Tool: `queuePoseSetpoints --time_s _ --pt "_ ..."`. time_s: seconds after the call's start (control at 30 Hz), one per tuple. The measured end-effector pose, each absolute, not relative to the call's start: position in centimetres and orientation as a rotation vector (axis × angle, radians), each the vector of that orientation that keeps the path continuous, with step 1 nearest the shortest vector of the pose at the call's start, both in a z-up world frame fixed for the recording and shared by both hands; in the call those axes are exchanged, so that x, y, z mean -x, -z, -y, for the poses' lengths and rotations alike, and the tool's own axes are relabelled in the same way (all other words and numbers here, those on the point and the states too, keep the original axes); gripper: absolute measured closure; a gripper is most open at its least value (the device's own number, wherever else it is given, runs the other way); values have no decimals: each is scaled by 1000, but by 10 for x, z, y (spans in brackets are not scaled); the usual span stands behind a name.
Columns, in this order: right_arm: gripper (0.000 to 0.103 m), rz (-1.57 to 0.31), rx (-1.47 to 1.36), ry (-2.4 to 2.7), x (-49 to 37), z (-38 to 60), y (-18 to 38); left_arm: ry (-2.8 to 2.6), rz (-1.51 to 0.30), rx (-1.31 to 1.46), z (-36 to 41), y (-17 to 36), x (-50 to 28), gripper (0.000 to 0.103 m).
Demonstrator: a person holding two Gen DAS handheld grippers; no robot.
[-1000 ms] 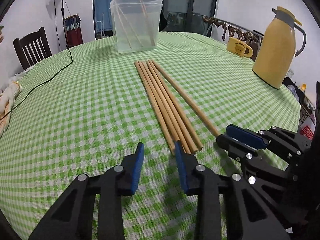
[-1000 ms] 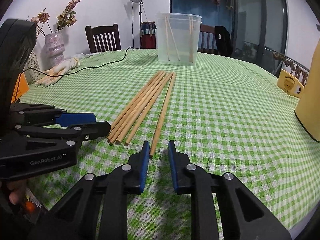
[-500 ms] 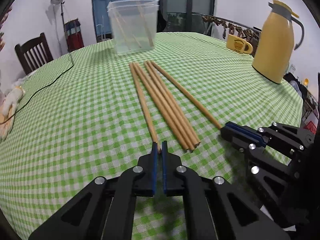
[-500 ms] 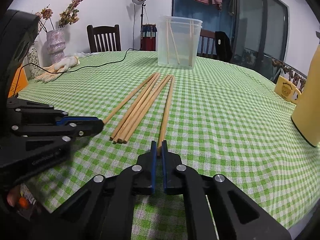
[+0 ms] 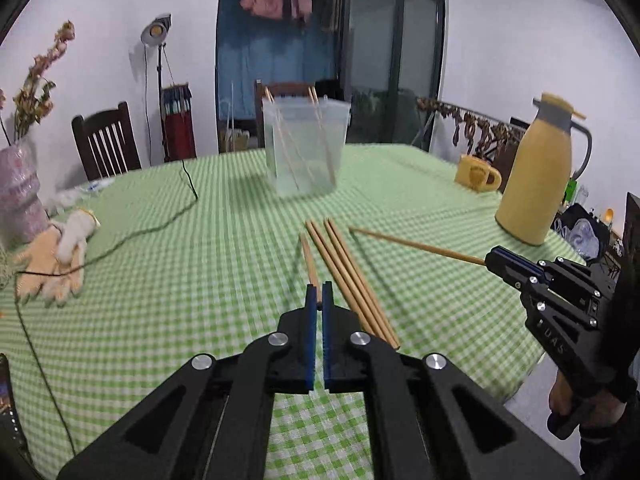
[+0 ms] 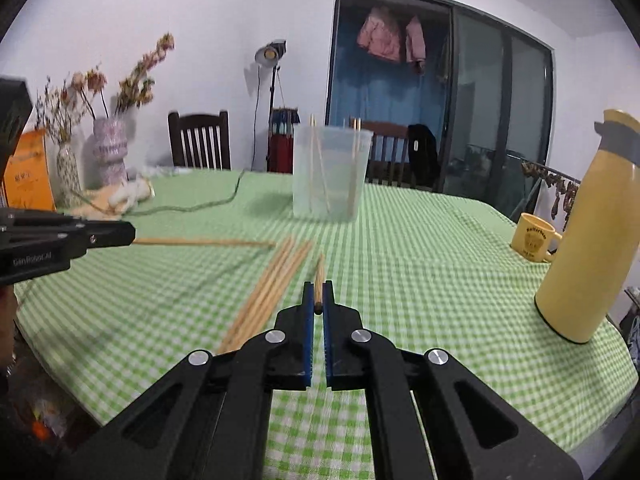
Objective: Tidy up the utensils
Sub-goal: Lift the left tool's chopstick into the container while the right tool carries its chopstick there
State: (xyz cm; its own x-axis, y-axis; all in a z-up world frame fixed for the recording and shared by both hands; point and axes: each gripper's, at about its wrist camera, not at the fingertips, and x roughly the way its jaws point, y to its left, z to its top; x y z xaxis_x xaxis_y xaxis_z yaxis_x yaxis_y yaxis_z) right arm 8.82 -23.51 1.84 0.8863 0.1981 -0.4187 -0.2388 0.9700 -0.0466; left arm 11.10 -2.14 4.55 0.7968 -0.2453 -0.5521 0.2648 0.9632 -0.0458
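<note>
While the left wrist view looks down its own fingers, the left tongs (image 5: pixel 319 294) are clamped on the near end of one chopstick (image 5: pixel 309 258), raised off the green-checked counter (image 5: pixel 168 280). Four loose chopsticks (image 5: pixel 352 280) lie just right. Counter's right edge near the right tongs (image 5: pixel 491 258) (also clamped on a stick (image 5: pixel 416 245)).

Right wrist view: open cloth ahead to the clear tub (image 6: pixel 330 172), sticks standing inside; yellow flask (image 6: pixel 588 240) near the right edge.
</note>
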Motion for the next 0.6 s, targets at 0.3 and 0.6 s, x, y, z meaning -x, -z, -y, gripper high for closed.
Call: queuePoseSetpoints --time_s 0.3,0.6 --pt "99 -360 111 -229 -87 235 -48 355 -585 36 10 -67 -108 103" --pt "99 -441 74 -230 -89 240 -16 406 -842 44 30 29 -117 69"
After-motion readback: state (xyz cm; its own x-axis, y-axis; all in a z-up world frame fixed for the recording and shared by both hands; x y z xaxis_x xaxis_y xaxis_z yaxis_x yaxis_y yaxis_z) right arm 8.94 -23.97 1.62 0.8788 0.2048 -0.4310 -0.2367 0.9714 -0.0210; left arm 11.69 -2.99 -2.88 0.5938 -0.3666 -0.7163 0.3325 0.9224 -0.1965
